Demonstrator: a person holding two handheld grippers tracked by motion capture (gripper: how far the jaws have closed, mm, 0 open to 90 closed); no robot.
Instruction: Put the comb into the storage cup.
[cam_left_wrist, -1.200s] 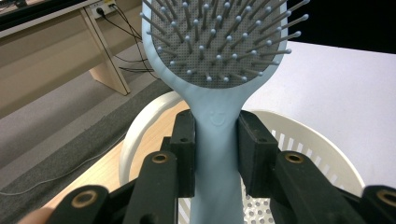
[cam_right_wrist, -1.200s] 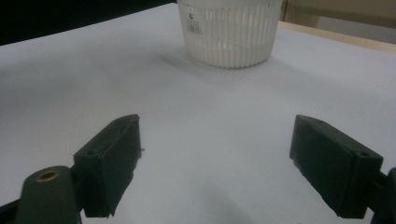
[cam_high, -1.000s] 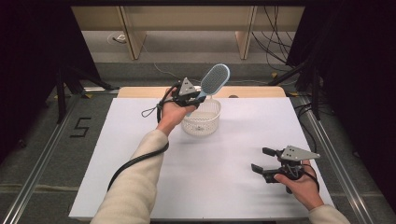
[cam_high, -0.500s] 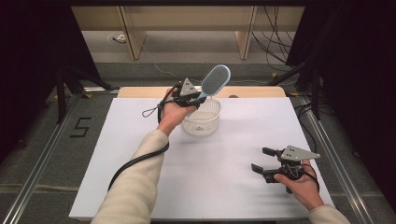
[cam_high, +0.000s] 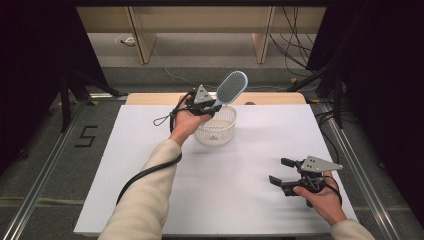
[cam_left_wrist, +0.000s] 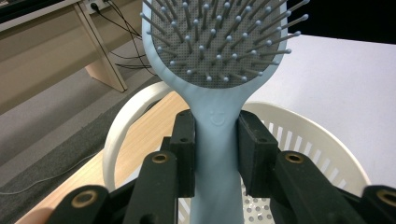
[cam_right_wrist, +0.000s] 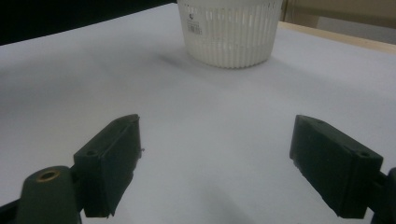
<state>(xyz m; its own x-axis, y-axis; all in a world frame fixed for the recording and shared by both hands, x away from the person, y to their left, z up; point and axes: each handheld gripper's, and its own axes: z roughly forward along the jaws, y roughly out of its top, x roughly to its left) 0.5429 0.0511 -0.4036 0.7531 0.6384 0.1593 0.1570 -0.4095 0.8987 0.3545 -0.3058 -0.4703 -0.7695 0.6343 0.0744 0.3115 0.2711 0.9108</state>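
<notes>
Here we hold the left gripper (cam_high: 212, 106) above the white basket (cam_high: 216, 131), which stands near the far edge of the white table (cam_high: 150, 150), just short of the bare wooden strip behind it. Its jaws are clamped on the pale blue handle of the hairbrush (cam_high: 231, 89), whose bristled head tilts up and away over the basket's far rim. Through the left gripper view, the little we see of the basket's perforated bottom (cam_left_wrist: 254, 212) looks bare. Our right gripper (cam_high: 281, 171) rests near the table's right front corner, jaws spread wide with nothing between them. Between it and the basket lies a broad, bare stretch of tabletop.
</notes>
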